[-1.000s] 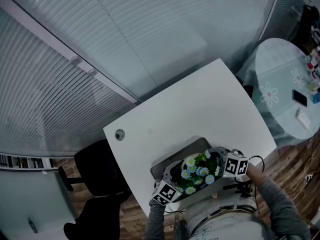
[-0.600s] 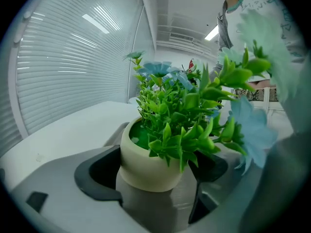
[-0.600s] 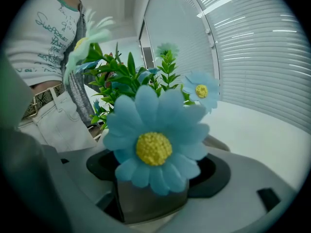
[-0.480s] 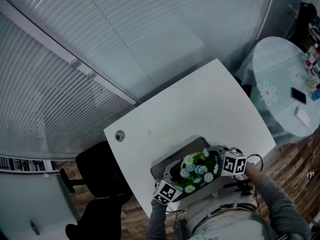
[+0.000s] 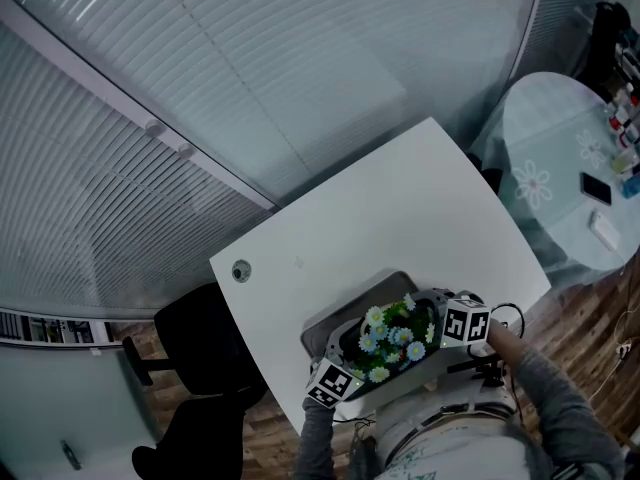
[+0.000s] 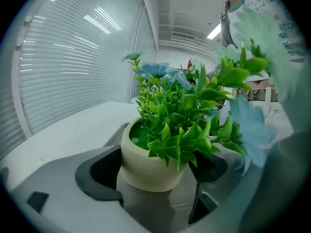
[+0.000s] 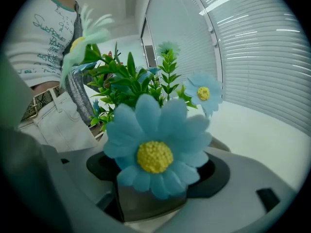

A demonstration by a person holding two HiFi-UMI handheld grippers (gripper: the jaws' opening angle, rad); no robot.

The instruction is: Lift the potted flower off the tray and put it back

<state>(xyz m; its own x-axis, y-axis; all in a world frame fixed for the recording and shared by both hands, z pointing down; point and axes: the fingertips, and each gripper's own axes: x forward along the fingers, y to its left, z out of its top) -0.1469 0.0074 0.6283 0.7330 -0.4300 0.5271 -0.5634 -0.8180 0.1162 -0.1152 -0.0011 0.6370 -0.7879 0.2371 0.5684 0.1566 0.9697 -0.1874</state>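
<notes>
A black chair [image 5: 195, 343] stands off the white table's [image 5: 400, 208] 8 o'clock corner, and a small round cap [image 5: 241, 271] sits in the tabletop at that same end. A grey tray [image 5: 345, 310] lies at the table's 6 o'clock edge, just in front of the person. The left claw [image 6: 153, 173] reaches in from the tray's 7 o'clock side. Its two dark pads [image 6: 95, 176] are pressed to opposite sides of a cream pot [image 6: 146, 166], pinching it at about mid height. The potted flower [image 5: 390, 330], green leaves with pale blue daisies, is over the tray's 4 o'clock end, between the two marker cubes. From these views it cannot be told whether its base rests on the tray or hangs just clear of it. The right claw [image 7: 158, 173] comes at the plant from its 3 o'clock side. Its pads [image 7: 216, 171] stand apart on either side of the plant, but a big blue bloom [image 7: 155, 152] with a yellow centre fills the gap and hides the pot. So it cannot be seen whether those pads press on the pot. Well apart, at the table's 2 o'clock, stands a round table [image 5: 560, 168] with a daisy pattern and small things on top.
</notes>
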